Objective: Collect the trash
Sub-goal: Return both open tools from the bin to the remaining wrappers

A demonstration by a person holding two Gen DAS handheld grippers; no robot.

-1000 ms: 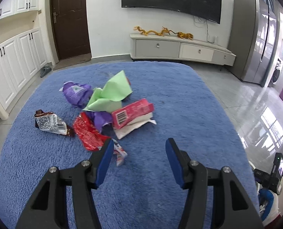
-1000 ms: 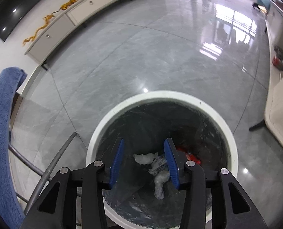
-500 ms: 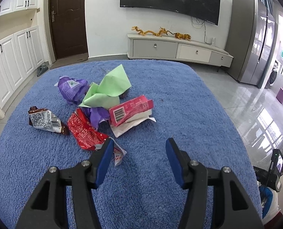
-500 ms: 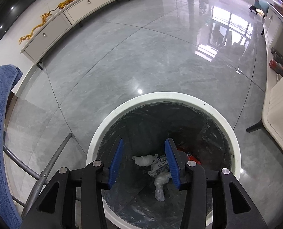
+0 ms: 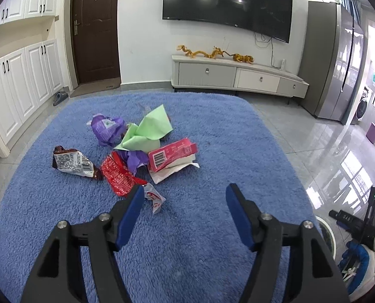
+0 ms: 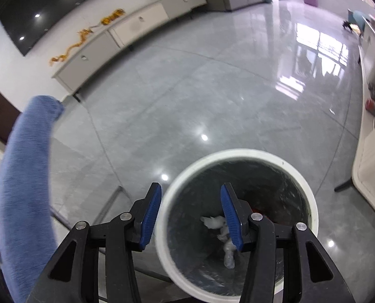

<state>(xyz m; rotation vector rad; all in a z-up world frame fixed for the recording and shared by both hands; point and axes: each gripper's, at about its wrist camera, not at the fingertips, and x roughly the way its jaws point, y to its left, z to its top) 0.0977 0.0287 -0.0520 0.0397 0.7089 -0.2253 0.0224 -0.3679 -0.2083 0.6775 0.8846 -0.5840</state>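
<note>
Trash lies in a heap on the blue fleece table cover (image 5: 212, 227): a purple wrapper (image 5: 106, 128), green paper (image 5: 147, 131), a red box (image 5: 172, 154), a red foil wrapper (image 5: 118, 176), a brown snack bag (image 5: 72, 164) and a small white-red scrap (image 5: 154, 198). My left gripper (image 5: 185, 194) hovers just before the heap, its jaws opening with nothing between them; its left finger is beside the scrap. My right gripper (image 6: 190, 194) hangs above the white bin (image 6: 238, 156), jaws opening and empty. Crumpled white trash (image 6: 214, 222) lies inside the bin.
The bin stands on the grey tiled floor (image 6: 212, 88) beside the covered table edge (image 6: 25, 176). A metal table leg (image 6: 109, 202) runs down near the bin. A white cabinet (image 6: 372, 161) stands to the right. A TV stand (image 5: 238, 78) lines the far wall.
The left gripper's jaws have spread wider and it has backed slightly from the heap. The right gripper has risen above the bin, which now looks smaller and sits to the right.
</note>
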